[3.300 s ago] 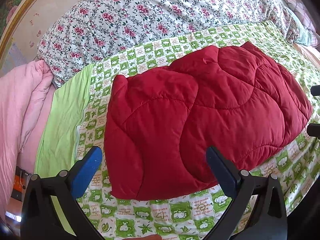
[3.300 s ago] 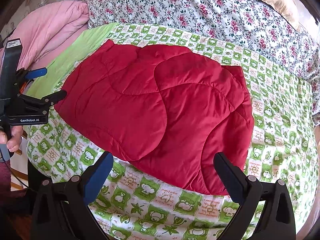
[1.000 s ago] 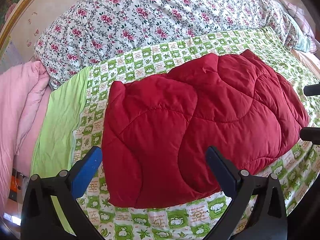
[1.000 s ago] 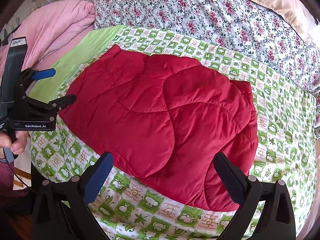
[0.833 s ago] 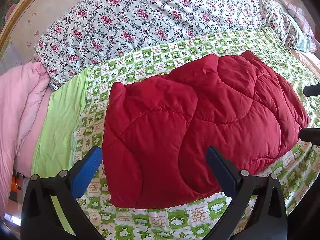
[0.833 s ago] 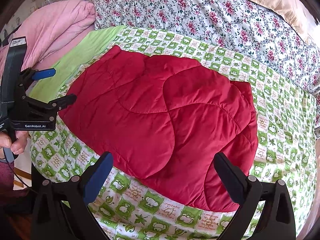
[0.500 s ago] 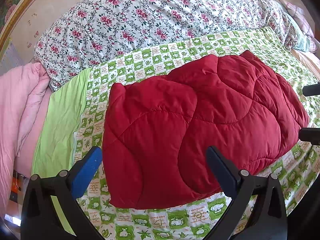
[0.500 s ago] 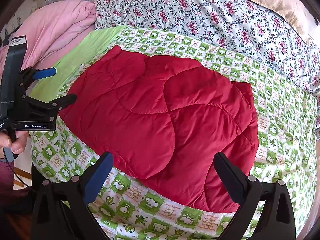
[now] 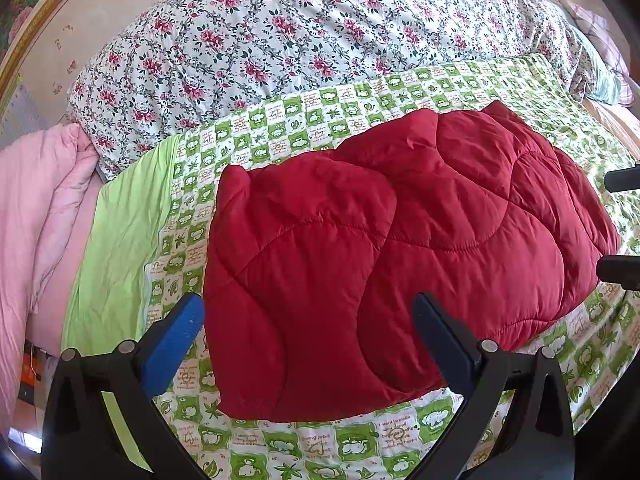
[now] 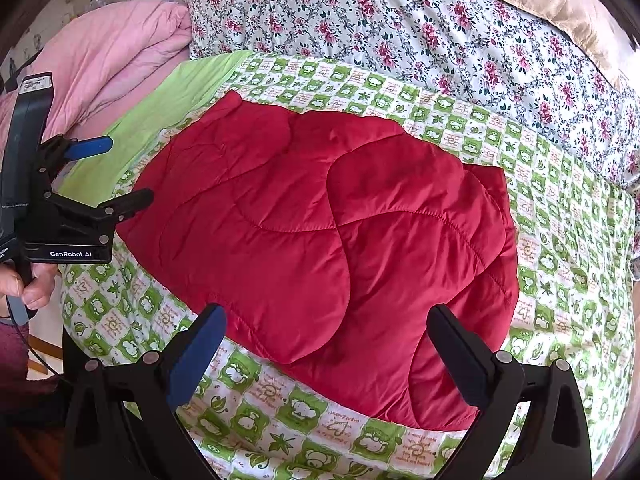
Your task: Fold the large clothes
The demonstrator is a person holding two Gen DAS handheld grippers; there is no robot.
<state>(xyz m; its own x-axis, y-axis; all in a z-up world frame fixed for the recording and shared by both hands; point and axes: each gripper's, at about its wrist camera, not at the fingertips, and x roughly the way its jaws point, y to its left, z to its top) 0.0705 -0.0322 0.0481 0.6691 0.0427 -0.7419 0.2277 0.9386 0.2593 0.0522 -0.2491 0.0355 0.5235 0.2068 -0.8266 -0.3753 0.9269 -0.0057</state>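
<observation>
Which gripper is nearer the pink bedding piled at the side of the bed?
Left. The left gripper hovers open by the red quilted garment on the side toward the pink bedding; the right gripper, also open, is at the garment's opposite end.

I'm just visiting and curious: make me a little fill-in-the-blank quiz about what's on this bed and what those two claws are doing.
1. The folded quilted garment is ____ in colour.
2. It lies on a checked sheet printed in white and ____.
3. The left claw and the right claw both stand ____, gripping nothing.
4. The bundled blanket beside the floral quilt is ____.

Missing words: red; green; open; pink
</observation>
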